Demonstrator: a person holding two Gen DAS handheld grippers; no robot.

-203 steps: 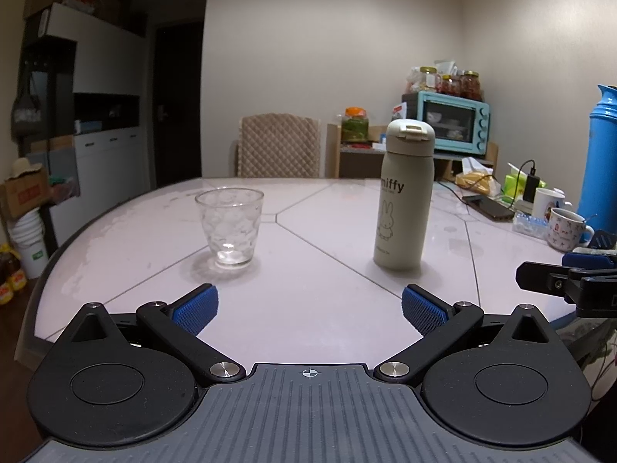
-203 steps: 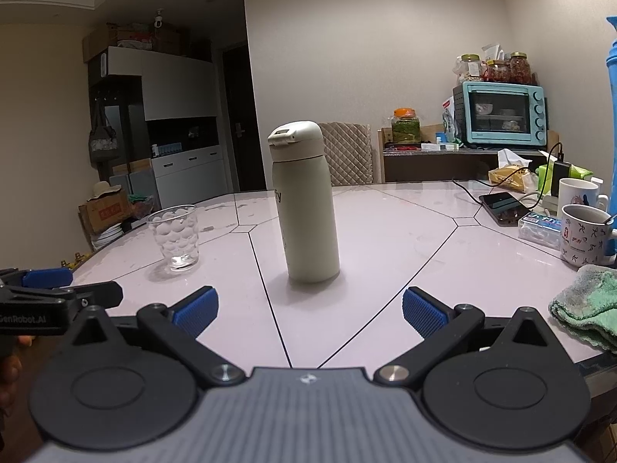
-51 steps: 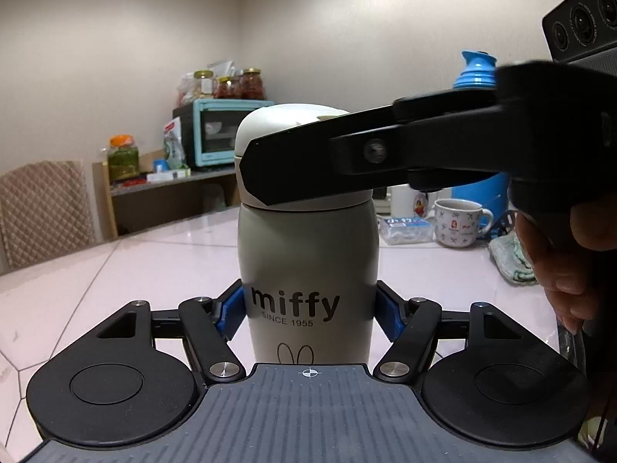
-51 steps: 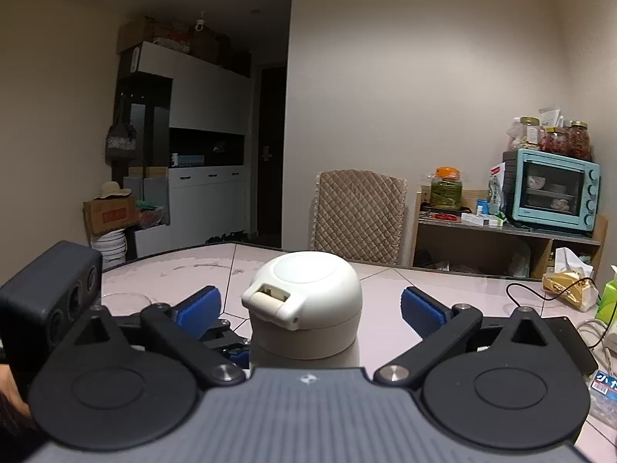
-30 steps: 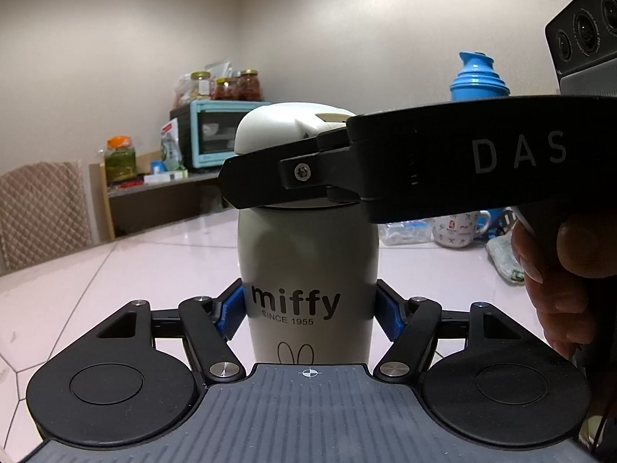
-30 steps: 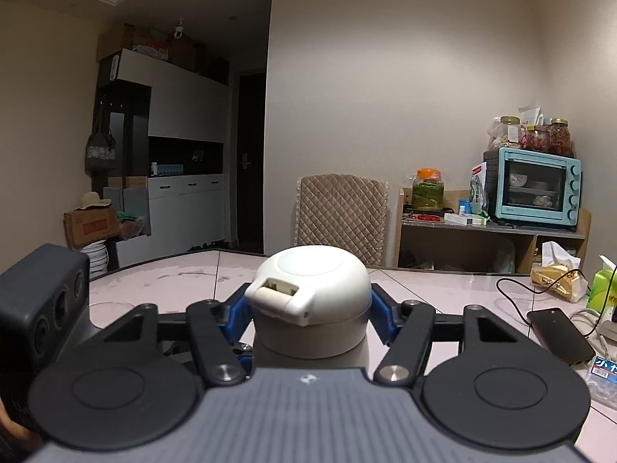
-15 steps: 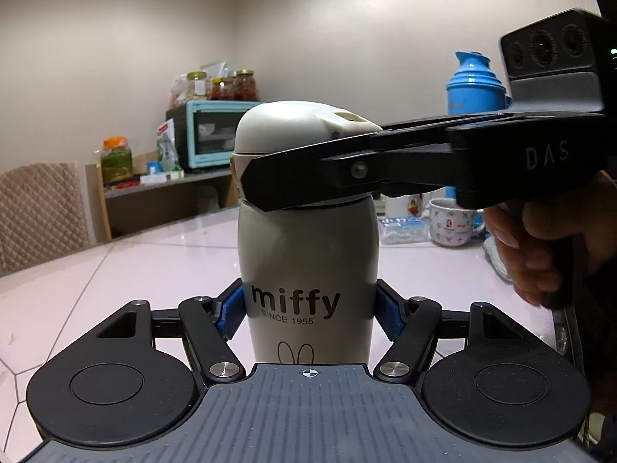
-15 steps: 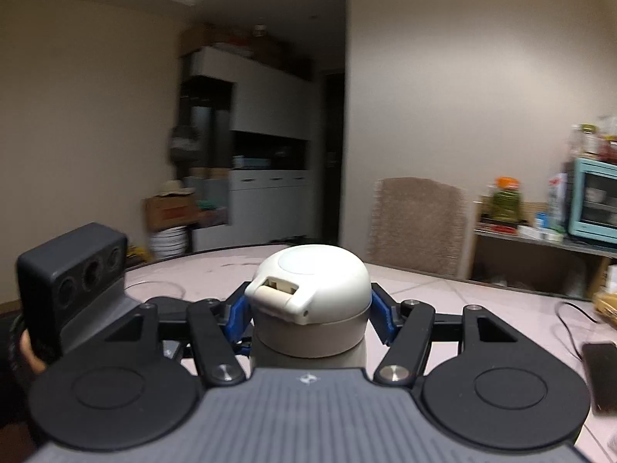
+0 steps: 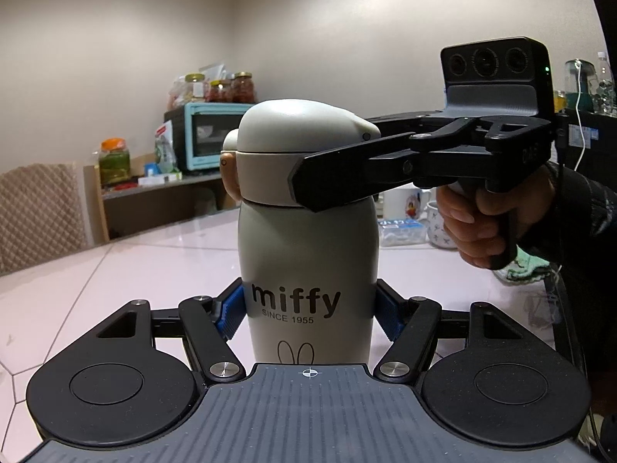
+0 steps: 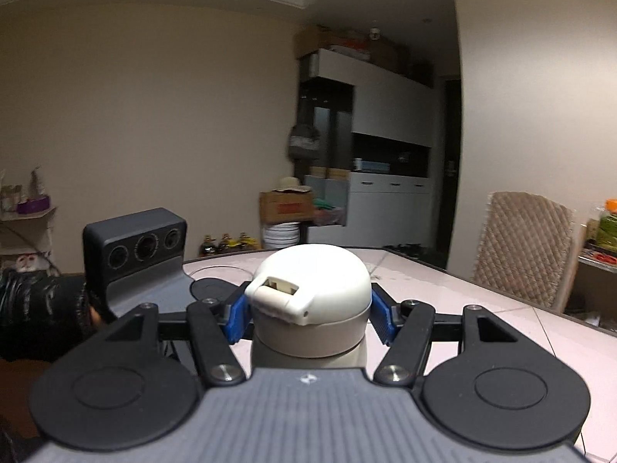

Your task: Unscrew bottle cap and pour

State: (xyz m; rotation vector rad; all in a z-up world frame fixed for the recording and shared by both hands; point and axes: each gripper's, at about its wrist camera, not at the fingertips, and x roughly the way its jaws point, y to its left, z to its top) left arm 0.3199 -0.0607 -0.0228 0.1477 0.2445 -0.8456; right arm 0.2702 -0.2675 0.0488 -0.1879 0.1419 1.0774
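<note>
A: Bottle (image 9: 308, 270) stood upright on the pale surface (image 9: 115, 270), its body clamped between the 2 blue pads of the left tongs (image 9: 308, 314), "miffy" lettering facing that camera.

B: And the cap (image 10: 312, 301)?

A: Cap was on the bottle, held from both sides by the right tongs (image 10: 308, 318), which were pressed together on it. In the left view those tongs (image 9: 308, 177) reached in level from the right, above the left tongs, with a hand (image 9: 486, 223) gripping their handle.

B: Anything beyond the tongs?

A: Behind the bottle, past the left tongs, sat a teal oven (image 9: 204, 135) with jars (image 9: 219, 88) on top. Mugs (image 9: 432, 216) stood to the right. Beyond the right tongs stood a quilted chair (image 10: 528, 247).
</note>
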